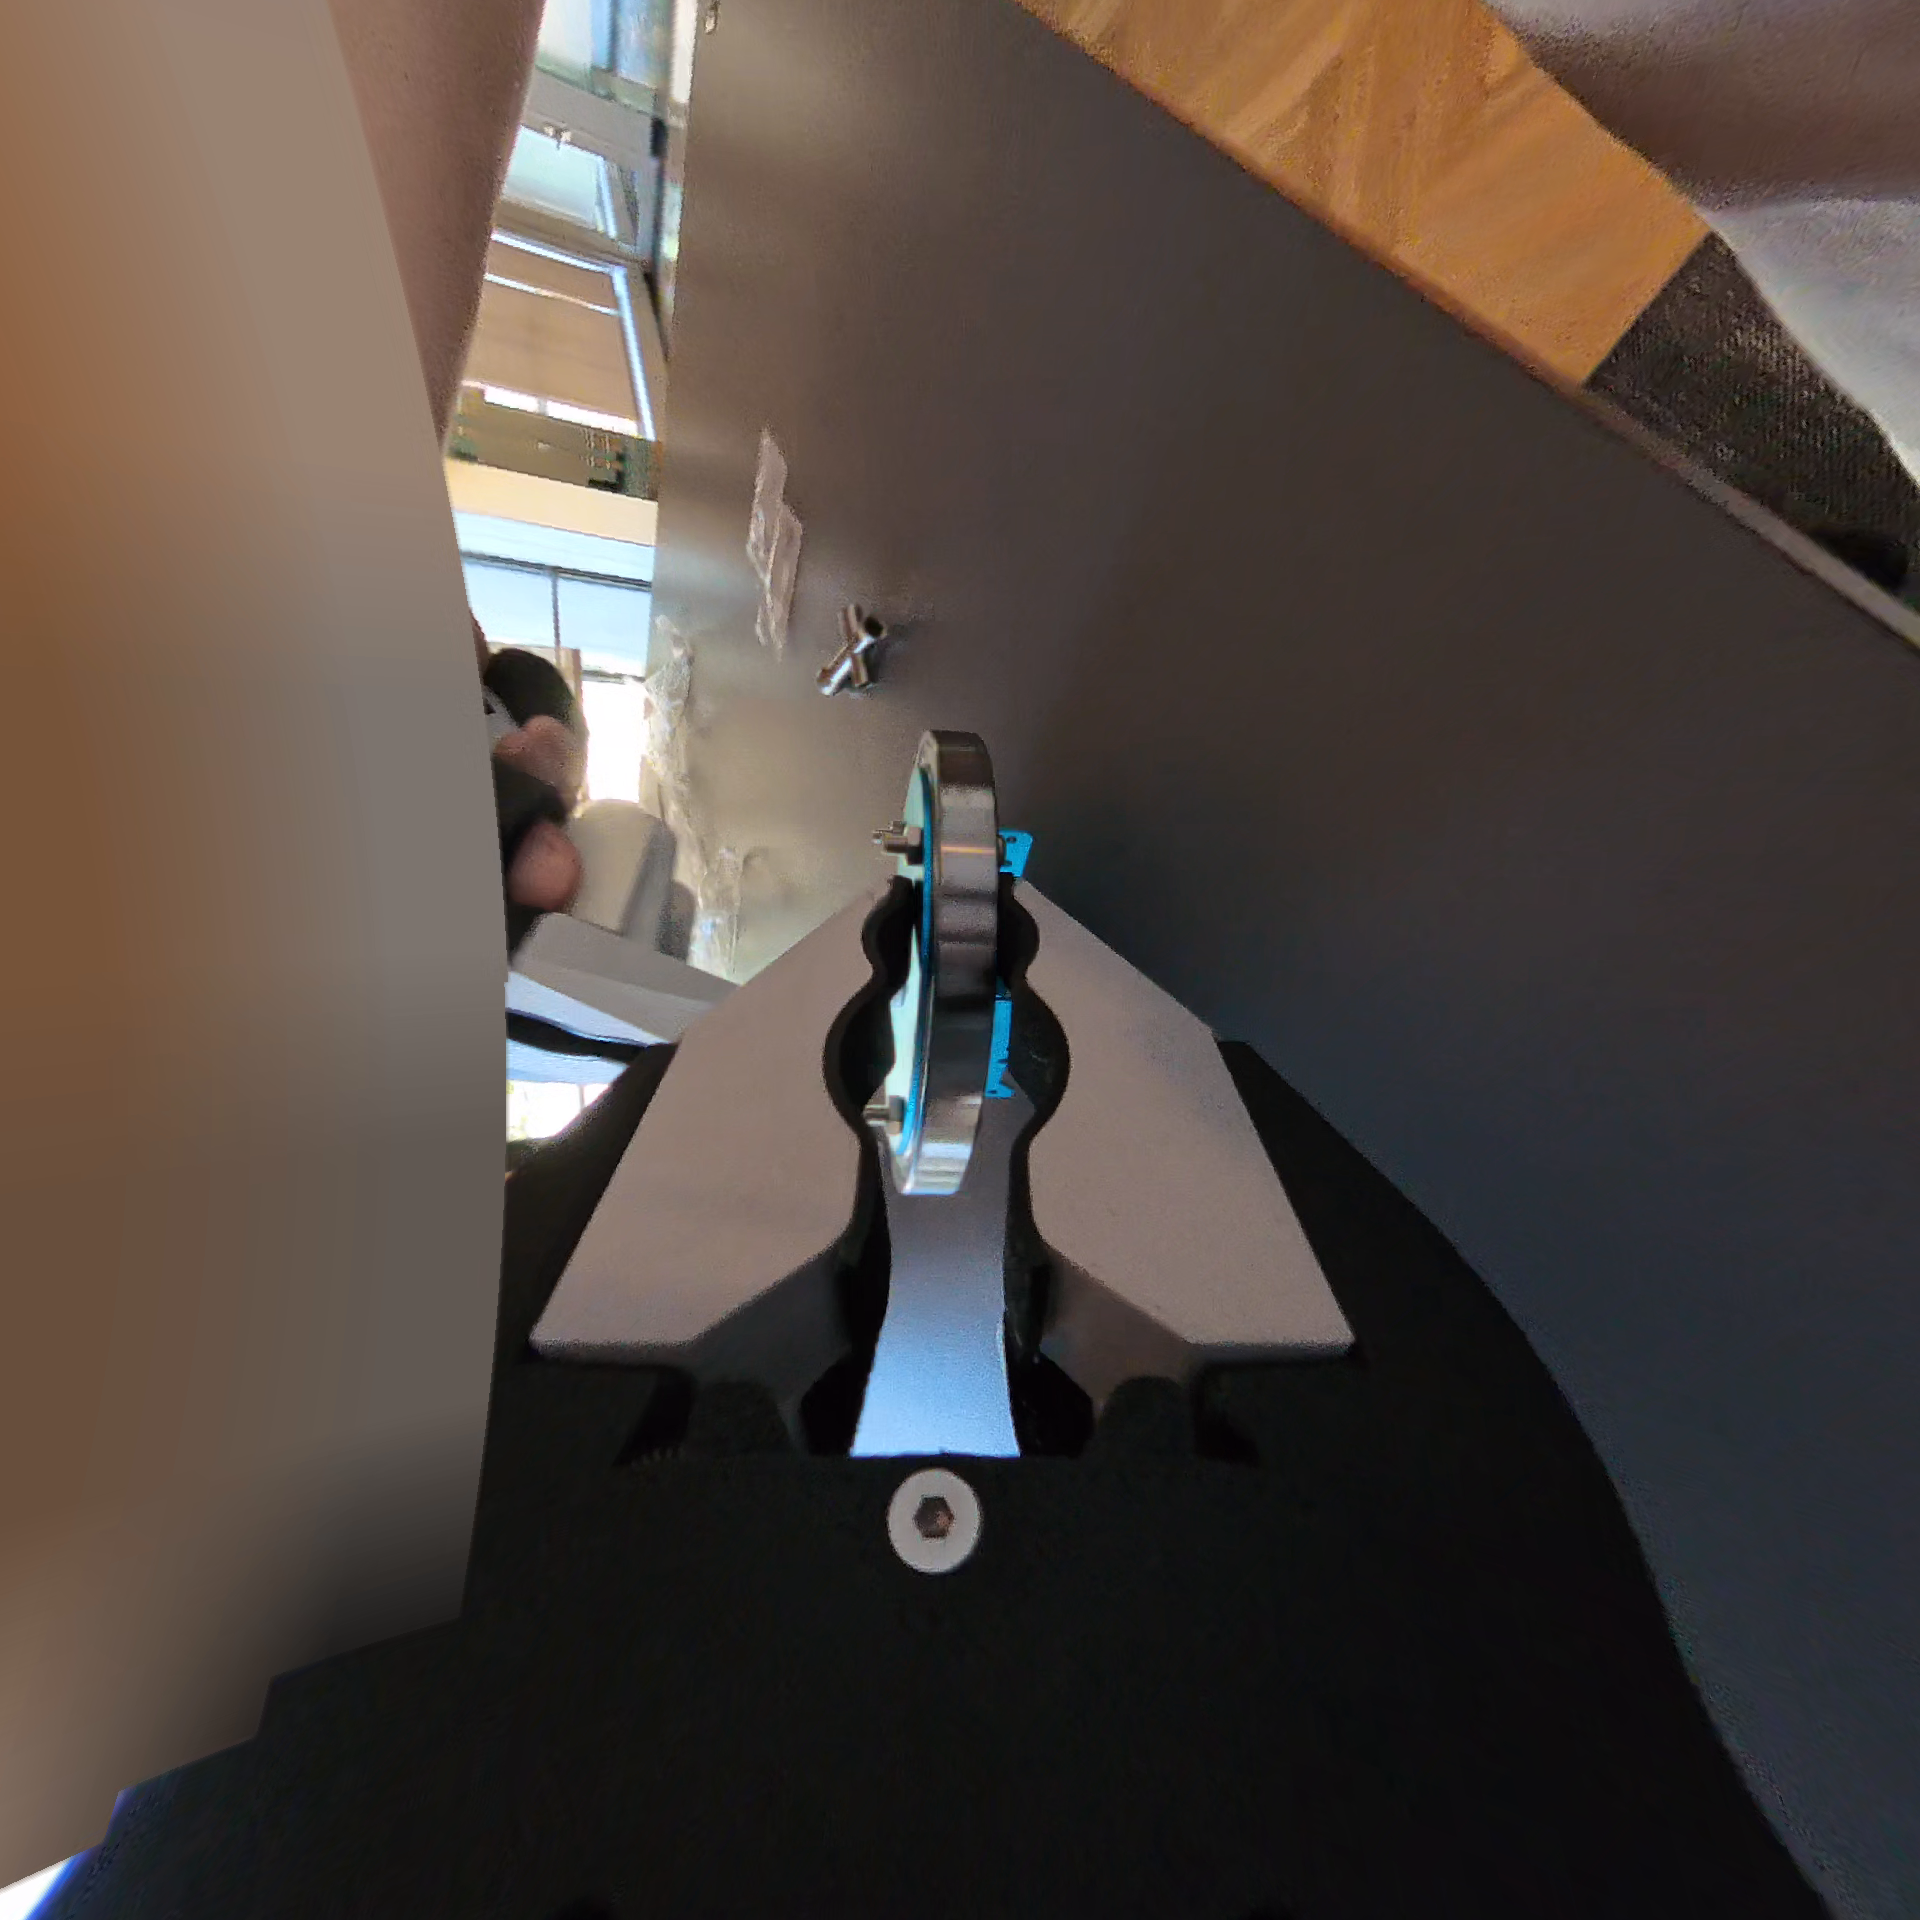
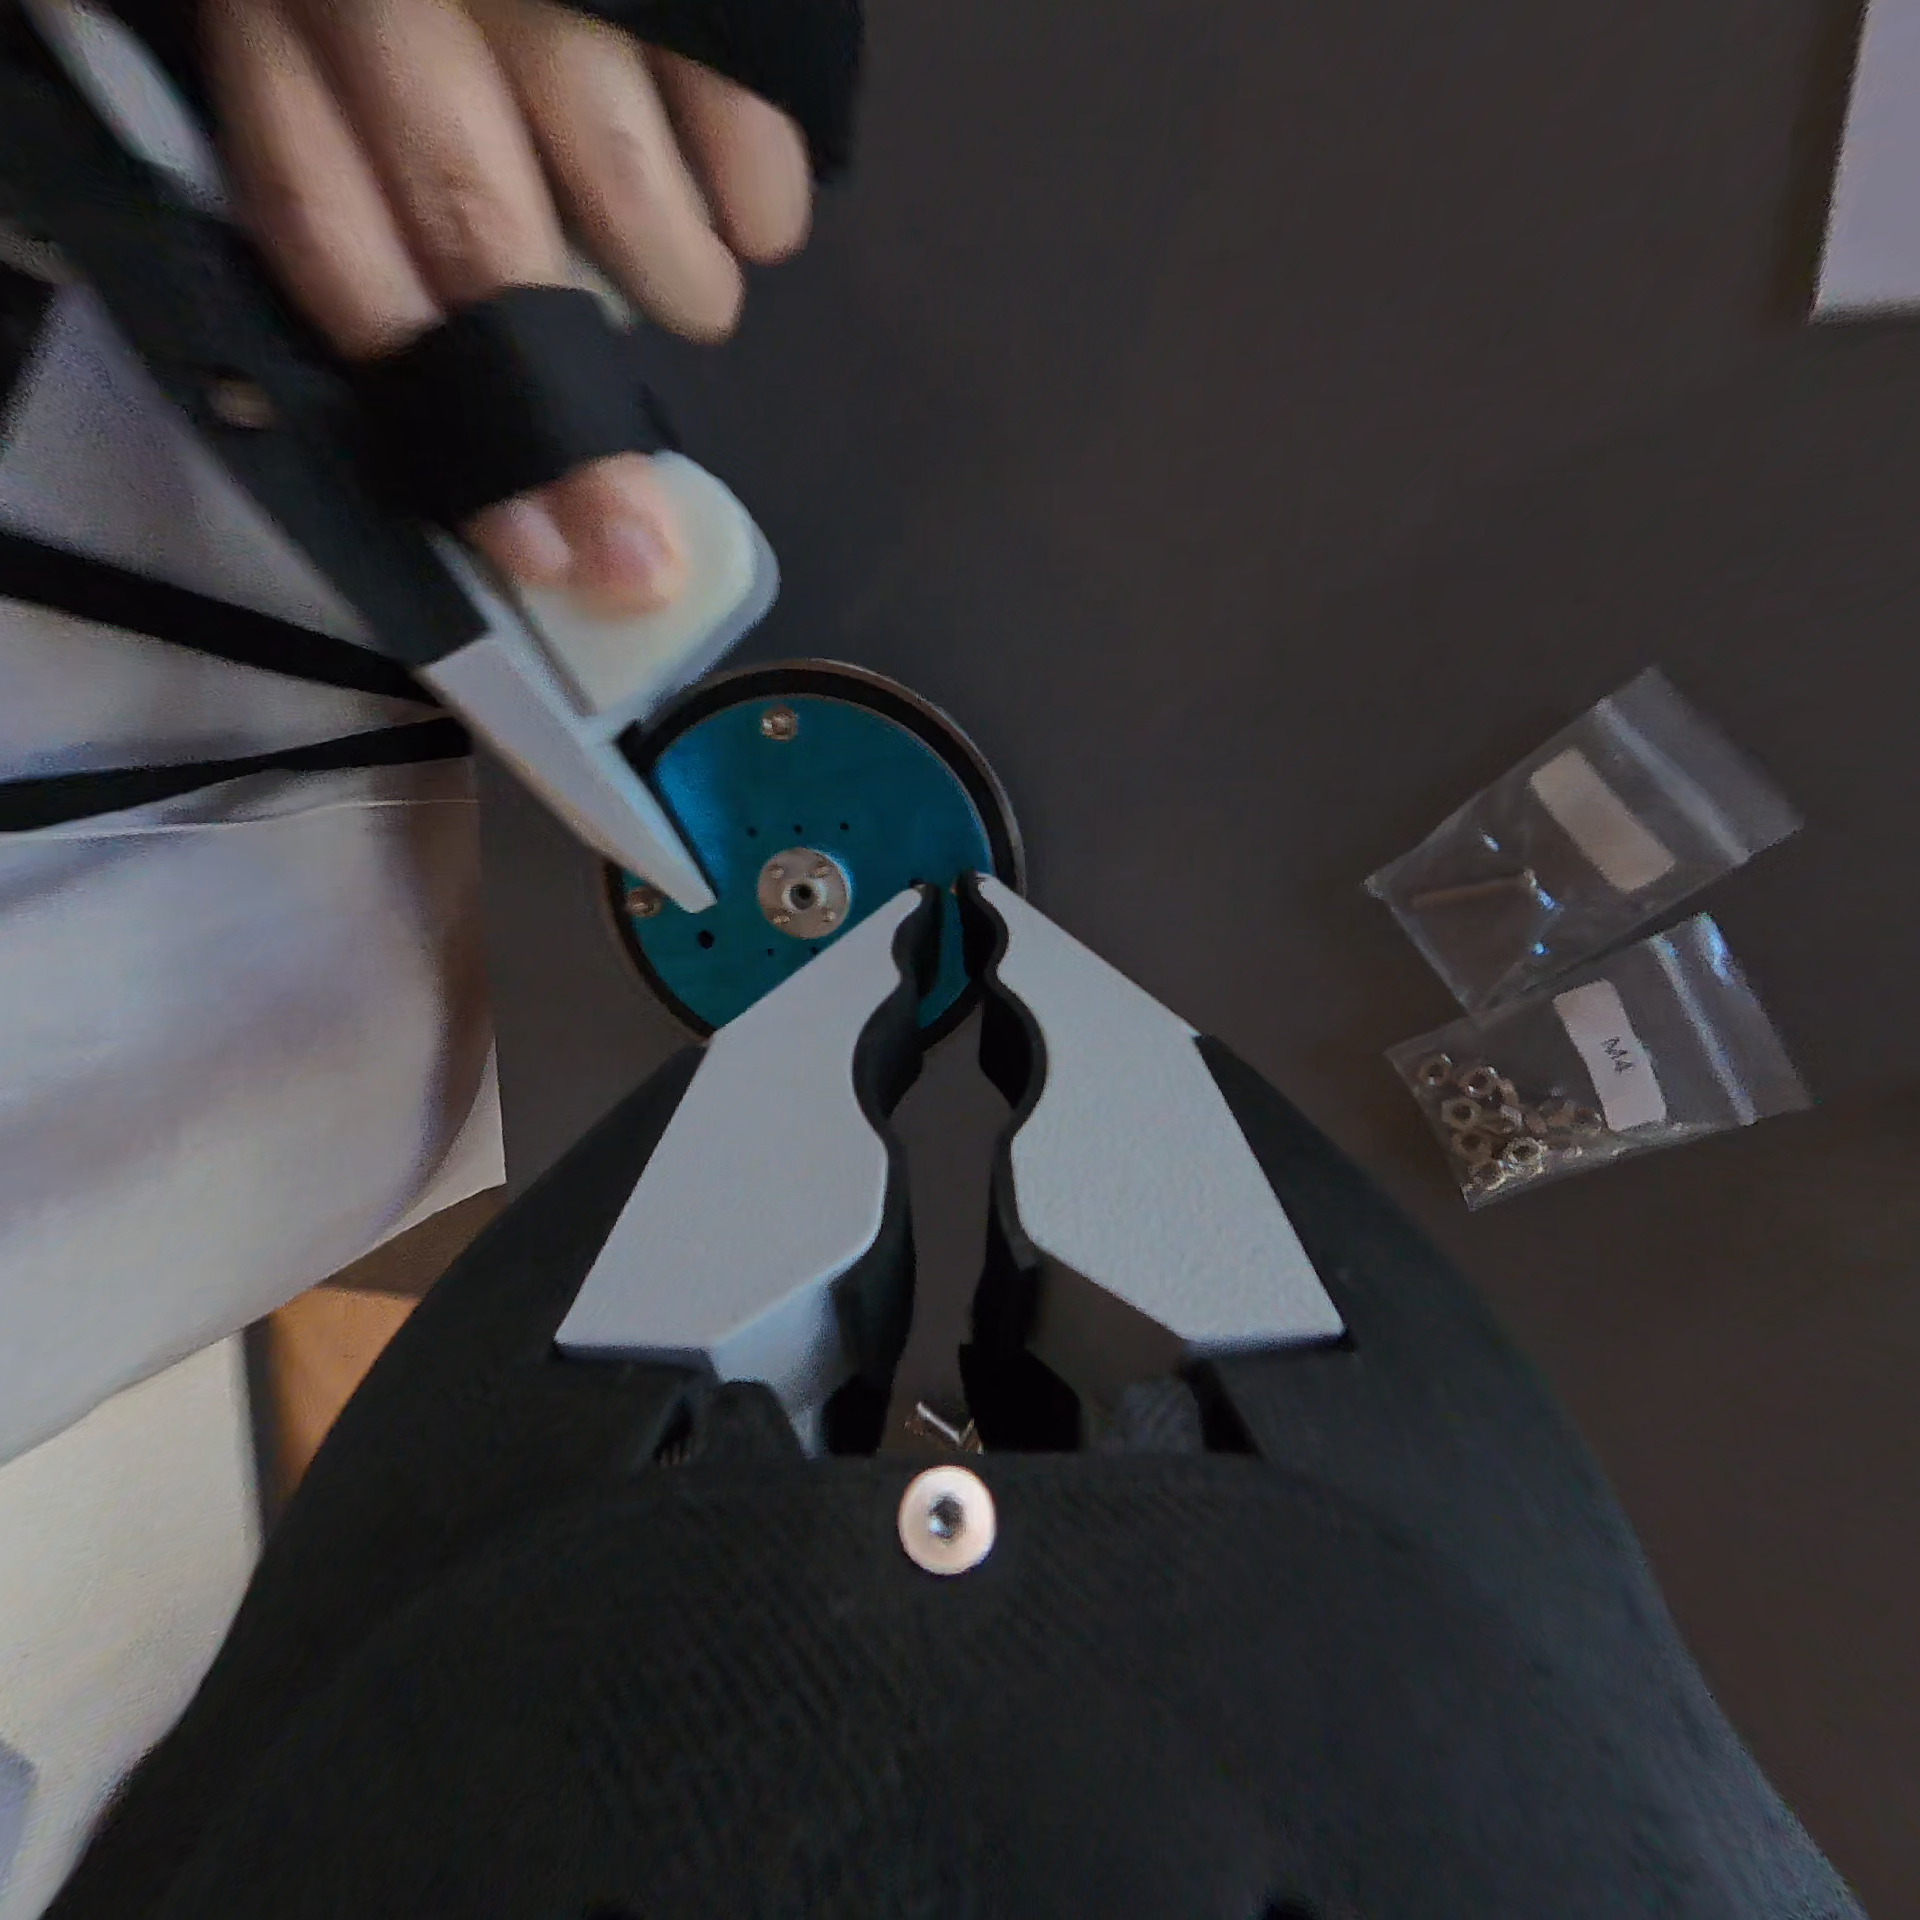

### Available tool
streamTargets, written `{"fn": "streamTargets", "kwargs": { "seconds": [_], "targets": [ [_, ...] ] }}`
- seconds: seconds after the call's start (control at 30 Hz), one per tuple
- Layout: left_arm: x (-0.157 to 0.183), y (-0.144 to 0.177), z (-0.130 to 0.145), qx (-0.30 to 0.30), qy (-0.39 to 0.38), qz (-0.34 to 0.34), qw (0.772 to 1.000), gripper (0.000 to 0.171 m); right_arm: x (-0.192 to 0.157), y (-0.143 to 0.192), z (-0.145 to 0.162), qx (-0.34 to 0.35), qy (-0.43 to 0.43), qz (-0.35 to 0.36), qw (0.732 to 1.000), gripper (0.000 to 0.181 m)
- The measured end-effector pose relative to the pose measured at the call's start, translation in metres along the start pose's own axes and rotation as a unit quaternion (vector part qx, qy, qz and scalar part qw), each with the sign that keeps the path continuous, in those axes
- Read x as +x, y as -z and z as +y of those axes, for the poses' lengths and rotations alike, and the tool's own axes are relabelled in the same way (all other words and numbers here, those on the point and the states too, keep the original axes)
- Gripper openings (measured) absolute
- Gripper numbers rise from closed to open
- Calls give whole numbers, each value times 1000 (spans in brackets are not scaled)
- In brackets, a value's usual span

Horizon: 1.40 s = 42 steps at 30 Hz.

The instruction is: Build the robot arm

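Above the dark bench (image 2: 1351, 416), left gripper (image 1: 951, 914) grasps the blue disc (image 2: 821, 831); right gripper (image 2: 943, 891) pinches its rim, nearly closed.

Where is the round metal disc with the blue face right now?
In the right wrist view the round metal disc with the blue face sits at centre, clamped by the left gripper; the right gripper touches its lower right edge.

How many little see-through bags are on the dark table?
2 in the right wrist view, lying side by side to the right of the blue disc: the upper bag and, just below it, the lower bag holding small metal nuts. More may lie outside the picture.
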<state>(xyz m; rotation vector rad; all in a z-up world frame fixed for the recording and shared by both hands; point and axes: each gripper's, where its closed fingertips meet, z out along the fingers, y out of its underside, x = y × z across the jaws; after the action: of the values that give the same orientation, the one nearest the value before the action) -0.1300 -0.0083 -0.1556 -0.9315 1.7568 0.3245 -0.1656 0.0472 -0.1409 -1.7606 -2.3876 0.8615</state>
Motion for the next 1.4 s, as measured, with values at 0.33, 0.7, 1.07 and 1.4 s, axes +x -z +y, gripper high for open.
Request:
{"fn": "streamTargets", "kwargs": {
  "seconds": [0.33,0.7,1.07,1.4],
  "targets": [
    [10,-6,-5,16,-33,-9,999,18,-31,10,22,213,129,22,968,34],
    [6,-6,2,3,-71,-42,997,16,-36,-5,-17,107,259,47,959,20],
    [-4,1,12,-5,-60,-56,997,12,-24,-21,-27,-42,288,61,955,11],
    [-3,4,14,-1,-59,-50,997,13,-20,-31,-29,-93,381,39,919,6]
  ]
}}
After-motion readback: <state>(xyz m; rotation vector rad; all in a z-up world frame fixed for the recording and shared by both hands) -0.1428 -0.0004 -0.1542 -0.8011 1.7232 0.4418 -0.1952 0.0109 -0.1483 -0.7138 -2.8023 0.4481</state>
